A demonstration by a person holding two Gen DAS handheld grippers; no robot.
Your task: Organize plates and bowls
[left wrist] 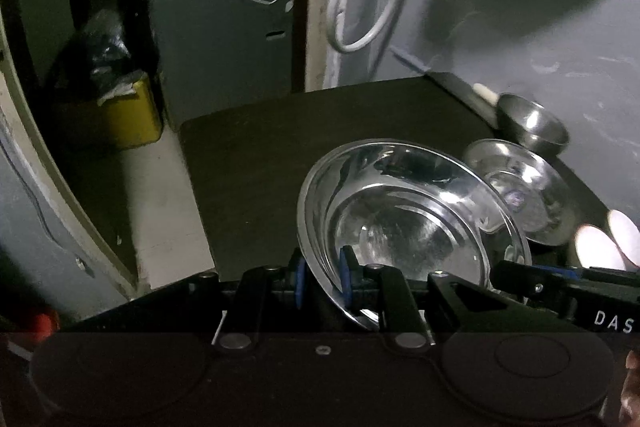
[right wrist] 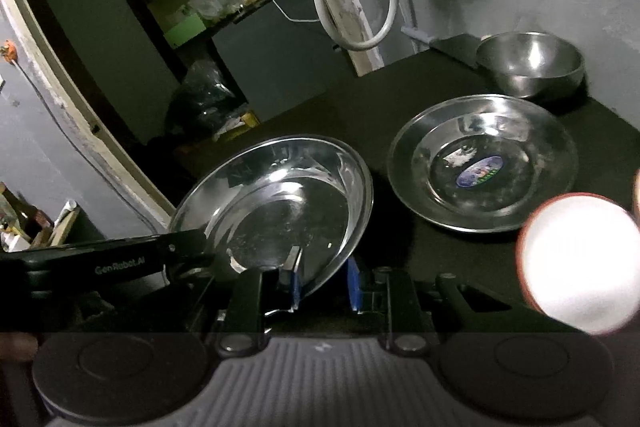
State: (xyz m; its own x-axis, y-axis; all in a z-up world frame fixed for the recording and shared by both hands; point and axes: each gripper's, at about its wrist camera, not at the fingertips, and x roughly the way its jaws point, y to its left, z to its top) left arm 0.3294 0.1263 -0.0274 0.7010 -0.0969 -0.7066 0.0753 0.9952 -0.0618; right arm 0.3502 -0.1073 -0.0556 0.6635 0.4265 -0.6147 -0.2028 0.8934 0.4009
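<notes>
Blue-padded fingers of left gripper (left wrist: 322,281) pinch the near rim of a big steel plate (left wrist: 404,223), one pad inside the dish, one outside, so jaws sit narrow w/ the rim between them. Right gripper (right wrist: 322,283) does the same on that plate (right wrist: 280,207) from the other side: rim clamped between its blue pads, jaws narrow. Plate is tilted, far edge raised, hanging over the dark table (left wrist: 272,147); whether its low edge touches the tabletop I can't tell. Nothing in the plate, only reflections. Just right of it lies a 2nd steel plate (right wrist: 484,163) flat on the table, empty apart from an oval blue sticker (right wrist: 479,171) at its centre. Beyond that, near the table's far corner, stands a small steel bowl (right wrist: 530,63), upright; inside looks bare. In left view the held plate overlaps the 2nd plate (left wrist: 528,187), w/ the bowl (left wrist: 532,123) behind. Bright white round blob (right wrist: 580,263) sits at right, too blown out to identify. White cable (right wrist: 356,7) loops down the wall behind the table.
</notes>
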